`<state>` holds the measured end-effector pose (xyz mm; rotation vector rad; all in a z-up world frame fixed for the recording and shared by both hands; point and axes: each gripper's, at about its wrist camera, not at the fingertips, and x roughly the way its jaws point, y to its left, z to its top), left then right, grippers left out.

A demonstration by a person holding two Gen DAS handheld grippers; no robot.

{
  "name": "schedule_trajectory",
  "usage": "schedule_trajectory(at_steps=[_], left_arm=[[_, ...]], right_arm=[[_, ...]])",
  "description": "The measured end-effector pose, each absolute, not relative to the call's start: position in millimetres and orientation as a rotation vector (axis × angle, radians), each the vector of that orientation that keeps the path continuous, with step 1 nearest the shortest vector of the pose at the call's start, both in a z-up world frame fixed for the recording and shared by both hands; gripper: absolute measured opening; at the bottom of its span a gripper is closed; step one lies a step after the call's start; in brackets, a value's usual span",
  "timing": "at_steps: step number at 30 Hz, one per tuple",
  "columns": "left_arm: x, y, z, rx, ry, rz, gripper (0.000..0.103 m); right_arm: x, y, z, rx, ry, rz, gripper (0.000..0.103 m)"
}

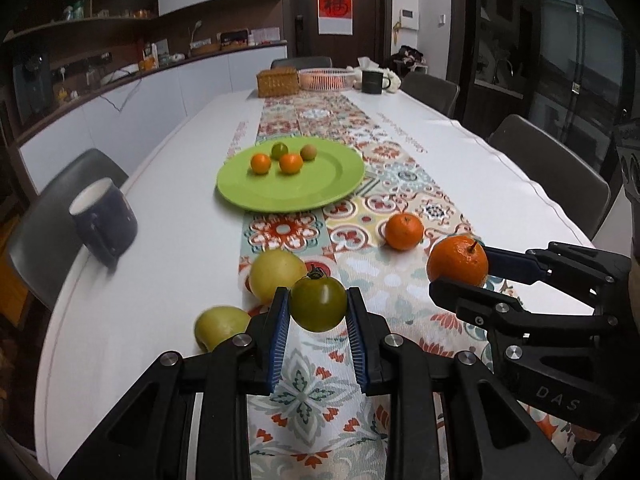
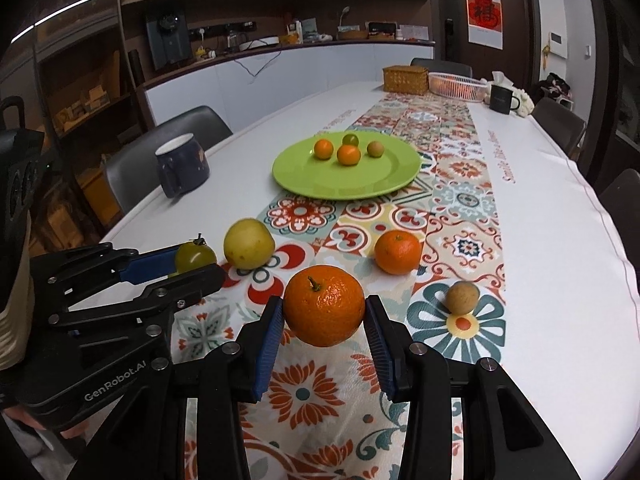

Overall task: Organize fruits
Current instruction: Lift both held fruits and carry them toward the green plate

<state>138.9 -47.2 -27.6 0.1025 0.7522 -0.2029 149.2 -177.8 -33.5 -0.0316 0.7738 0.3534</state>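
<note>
My left gripper [image 1: 318, 312] is shut on a green tomato [image 1: 319, 303], held above the patterned runner; it also shows in the right wrist view [image 2: 195, 258]. My right gripper [image 2: 324, 316] is shut on a stemmed orange [image 2: 324, 305], seen in the left wrist view [image 1: 458, 261] too. A green plate [image 1: 320, 196] ahead holds several small fruits [image 1: 291, 163]. On the runner lie another orange [image 1: 404, 231], a yellow apple [image 1: 278, 276], a second yellow-green fruit [image 1: 220, 326] and a small brown fruit [image 2: 463, 298].
A dark blue mug [image 1: 105, 222] stands near the table's left edge. At the far end are a wicker box [image 1: 278, 81], a pink basket [image 1: 327, 79] and a black mug [image 1: 373, 81]. Chairs [image 1: 548, 164] line both sides.
</note>
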Motion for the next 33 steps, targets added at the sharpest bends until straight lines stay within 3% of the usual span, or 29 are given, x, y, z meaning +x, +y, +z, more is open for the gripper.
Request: schedule_trajectory(at_steps=[17,33], left_arm=[[156.2,-37.1,25.5,0.093,0.627,-0.188,0.028],[223.2,-28.0,41.7,0.077,0.634,-0.203,0.028]], right_arm=[[168.4,-174.4,19.3,-0.020,0.649,0.331,0.042],[227.7,-164.2,37.7,-0.005,0.655,0.336,0.042]])
